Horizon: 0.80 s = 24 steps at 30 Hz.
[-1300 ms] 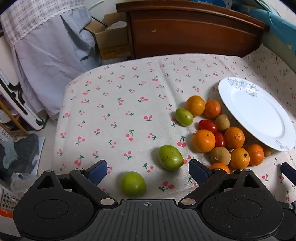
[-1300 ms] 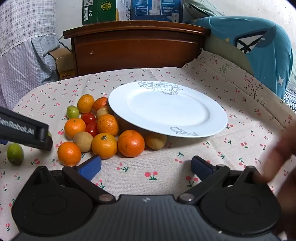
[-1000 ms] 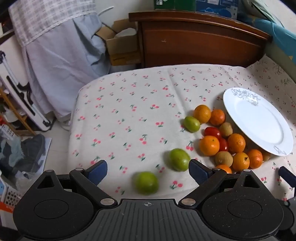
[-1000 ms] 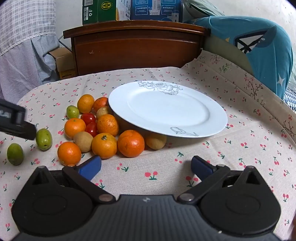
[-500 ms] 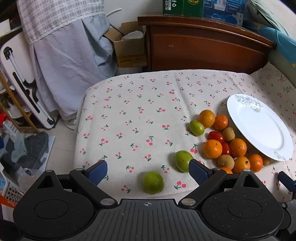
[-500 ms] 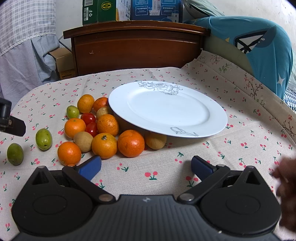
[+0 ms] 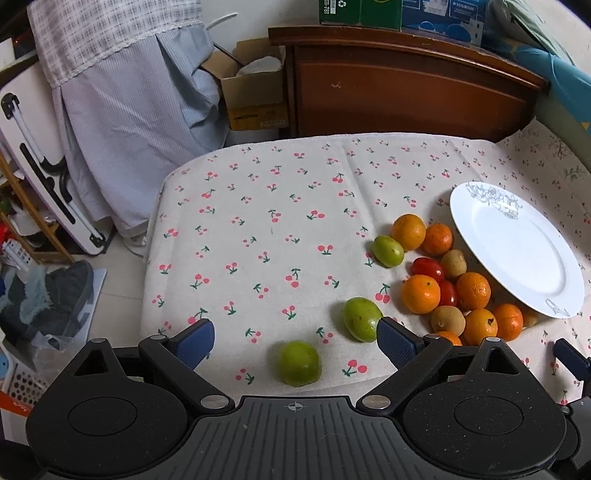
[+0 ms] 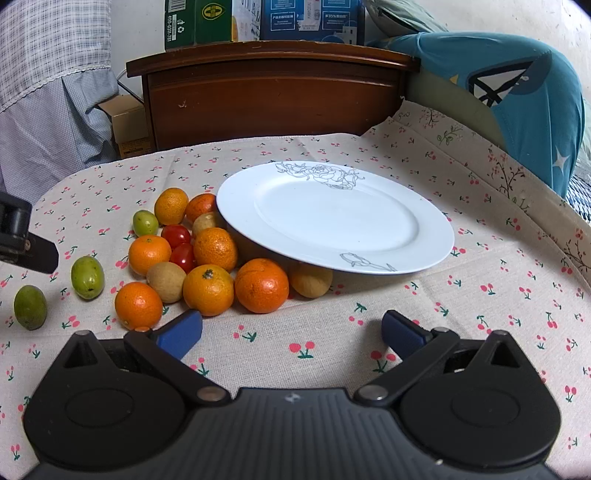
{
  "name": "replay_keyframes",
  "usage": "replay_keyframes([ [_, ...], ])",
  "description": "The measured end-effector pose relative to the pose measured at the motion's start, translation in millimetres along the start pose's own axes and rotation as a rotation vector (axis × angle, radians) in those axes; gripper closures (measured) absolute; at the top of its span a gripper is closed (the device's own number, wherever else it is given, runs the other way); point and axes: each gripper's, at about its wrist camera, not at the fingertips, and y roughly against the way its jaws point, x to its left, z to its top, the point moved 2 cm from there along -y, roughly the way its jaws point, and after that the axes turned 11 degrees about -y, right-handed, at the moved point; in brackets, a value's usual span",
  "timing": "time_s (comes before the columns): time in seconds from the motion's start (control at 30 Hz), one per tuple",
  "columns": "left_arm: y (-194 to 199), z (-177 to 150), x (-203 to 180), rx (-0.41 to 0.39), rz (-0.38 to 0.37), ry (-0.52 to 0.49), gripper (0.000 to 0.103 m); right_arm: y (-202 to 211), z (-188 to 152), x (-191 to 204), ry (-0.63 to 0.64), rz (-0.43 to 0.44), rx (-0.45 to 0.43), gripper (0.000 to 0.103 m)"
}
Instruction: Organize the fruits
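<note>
A dark wooden headboard (image 8: pixel 273 92) is standing at the back, smooth and panelled, with printed cartons (image 8: pixel 258 20) sitting on its top edge and a teal cushion (image 8: pixel 517 110) leaning to its right. Grey-blue checked fabric (image 7: pixel 129 81) is hanging at the left, beside an open cardboard box (image 7: pixel 255 96) on the floor. A coarse cream tablecloth (image 7: pixel 258 221) printed with red cherries is covering the table, its left edge rounding off over a tiled floor. A glossy white oval plate (image 8: pixel 332 218) with a grey line-drawn flower is lying tilted, its near-left rim propped on the fruit pile and hiding part of a tan fruit (image 8: pixel 310 282). Dimpled mandarins (image 8: pixel 261 280) are crowding against smooth cherry tomatoes (image 8: pixel 176 235) and matte brown longans (image 8: pixel 166 282) just left of the plate. Three waxy green oval fruits are lying apart from the pile: one (image 7: pixel 387 251) touching it, one (image 7: pixel 362 319) partly cut off by a blue pad, one (image 7: pixel 299 363) slightly blurred at the cloth's near edge. The left gripper (image 7: pixel 295 341) is hovering with fingers spread wide, gripping nothing. The right gripper (image 8: pixel 291 330) is likewise splayed and empty, low over bare cloth.
</note>
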Motion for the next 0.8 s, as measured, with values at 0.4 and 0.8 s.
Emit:
replay_keyframes([
  [0.4, 3.4, 0.7, -3.2, -0.016, 0.018, -0.014, 0.007, 6.2, 1.4, -14.9, 0.096, 0.121, 0.068, 0.001],
  [0.8, -0.8, -0.2, -7.7, -0.005, 0.010, -0.018, 0.007, 0.1, 35.9, -42.8, -0.121, 0.203, 0.129, 0.001],
])
